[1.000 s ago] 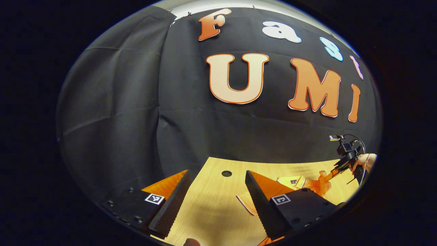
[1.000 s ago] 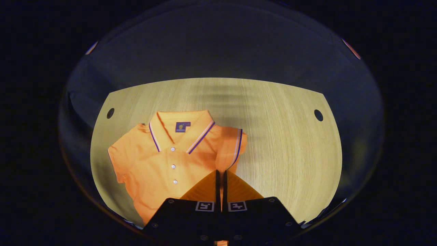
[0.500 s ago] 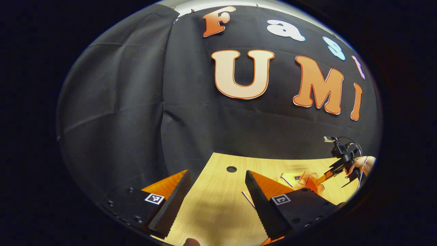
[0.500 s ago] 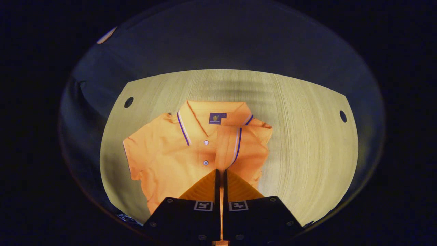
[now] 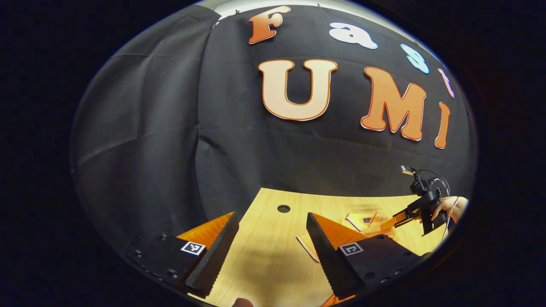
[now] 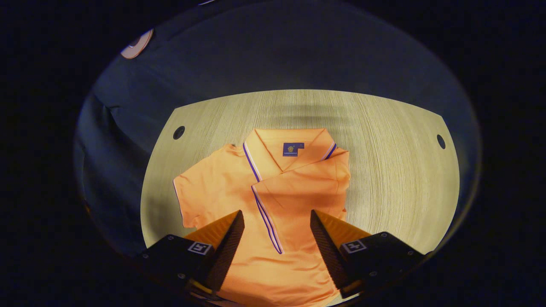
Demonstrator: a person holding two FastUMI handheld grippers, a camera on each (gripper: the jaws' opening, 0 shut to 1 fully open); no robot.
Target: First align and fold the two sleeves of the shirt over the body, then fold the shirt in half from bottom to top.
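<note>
Right jaws [image 6: 275, 238] wide apart, holding nothing, hanging just above the shirt [image 6: 273, 200]. The folded sleeve [image 6: 298, 187] lies free between and beyond them, so I judge that fold is set and the spread is for clearing the cloth. Left jaws [image 5: 271, 249] also spread and empty, parked over bare bench [image 5: 273, 264] off the shirt's side, likely staged for the other sleeve.

Shirt sits flat mid-bench [image 6: 392, 170], collar [image 6: 290, 147] at the far end, hem nearest me. It's orange, with dark-and-pale striped trim on the collar and cuff. 1 sleeve is folded across the chest, its trimmed cuff running diagonally down the front. The other sleeve [image 6: 194, 198] is spread out flat on the bench, so 1 of 2 sleeve folds looks done.

From the left gripper view, the shirt [image 5: 362, 224] is low and far right; detail is poor there. Beyond it, a hand [image 5: 448, 207] holds the right gripper.
</note>
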